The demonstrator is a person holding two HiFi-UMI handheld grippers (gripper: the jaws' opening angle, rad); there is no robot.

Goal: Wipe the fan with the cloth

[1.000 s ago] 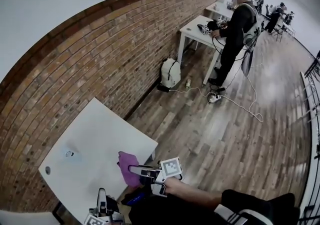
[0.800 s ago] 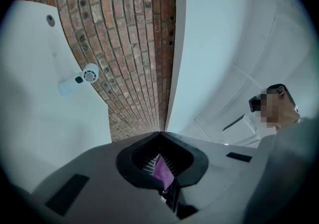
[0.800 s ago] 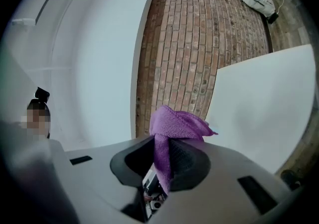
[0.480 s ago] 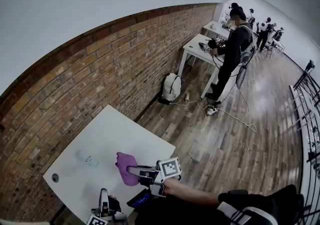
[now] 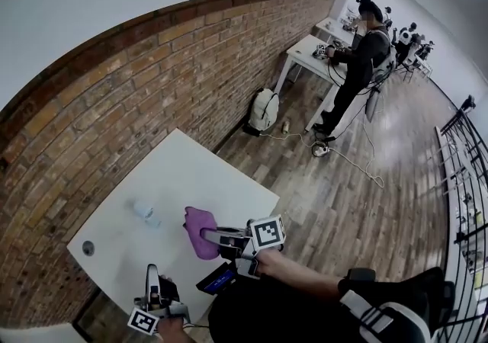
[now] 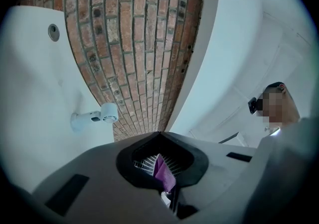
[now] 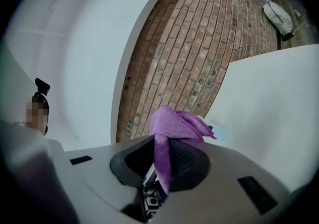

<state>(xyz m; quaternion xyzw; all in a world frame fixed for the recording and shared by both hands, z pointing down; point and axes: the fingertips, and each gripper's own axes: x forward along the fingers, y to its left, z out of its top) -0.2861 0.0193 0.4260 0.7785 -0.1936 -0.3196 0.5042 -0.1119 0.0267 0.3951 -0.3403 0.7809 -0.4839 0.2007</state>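
Jaws of the left gripper (image 6: pixel 159 136) sit pressed together in its own view, which alone shows the white fan (image 6: pixel 94 117) clearly, lying on the table (image 5: pixel 206 174) ahead and left. Head view sets the fan near the purple cloth (image 7: pixel 174 123), left of it, apart; the right gripper (image 7: pixel 163 142) clamps that cloth between its jaws.

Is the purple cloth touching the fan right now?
No, the purple cloth, pinched in the right gripper, is apart from the small white fan, with bare table showing between them.
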